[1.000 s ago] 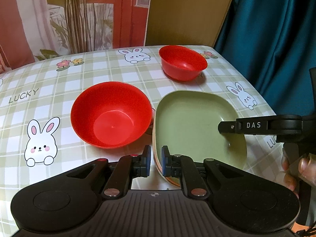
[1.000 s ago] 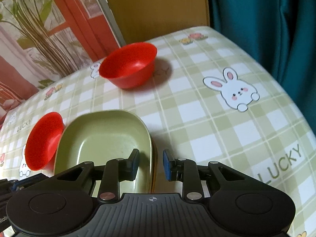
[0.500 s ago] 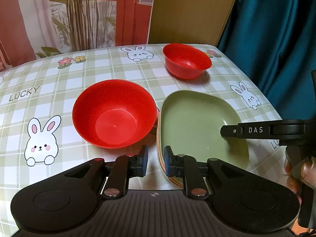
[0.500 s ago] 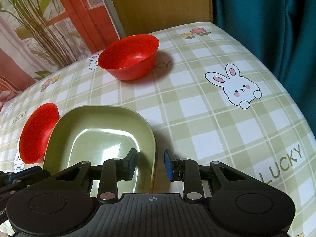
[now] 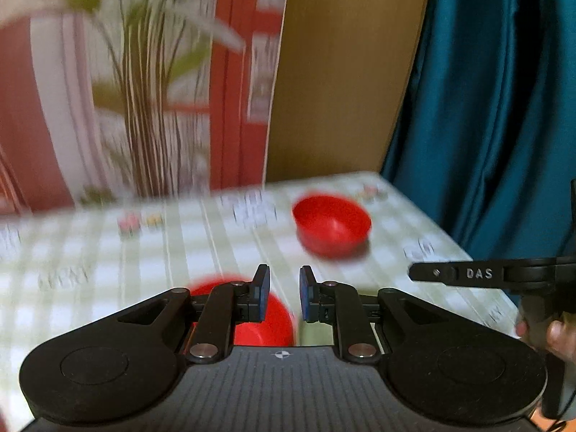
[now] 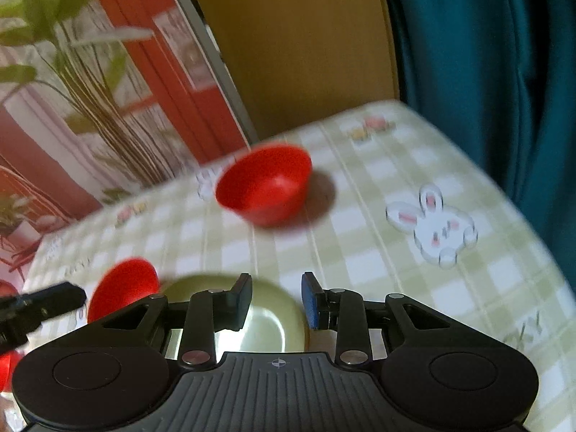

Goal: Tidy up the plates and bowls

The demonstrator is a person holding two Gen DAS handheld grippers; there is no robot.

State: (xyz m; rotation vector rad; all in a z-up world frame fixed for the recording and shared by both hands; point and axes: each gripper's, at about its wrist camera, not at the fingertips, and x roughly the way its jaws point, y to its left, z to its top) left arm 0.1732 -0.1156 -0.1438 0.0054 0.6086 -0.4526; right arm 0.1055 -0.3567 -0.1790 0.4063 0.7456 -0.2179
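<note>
Left wrist view: the left gripper (image 5: 284, 293) is held with jaws parted and empty. One red bowl (image 5: 264, 318) is seen at lower centre, a second bowl (image 5: 332, 228) at centre right, unstacked.

Right wrist view: the right gripper (image 6: 276, 300) is open and empty above the green plate (image 6: 268, 318) on the surface (image 6: 360, 262). Nesting the bowls is judged outstanding.
</note>
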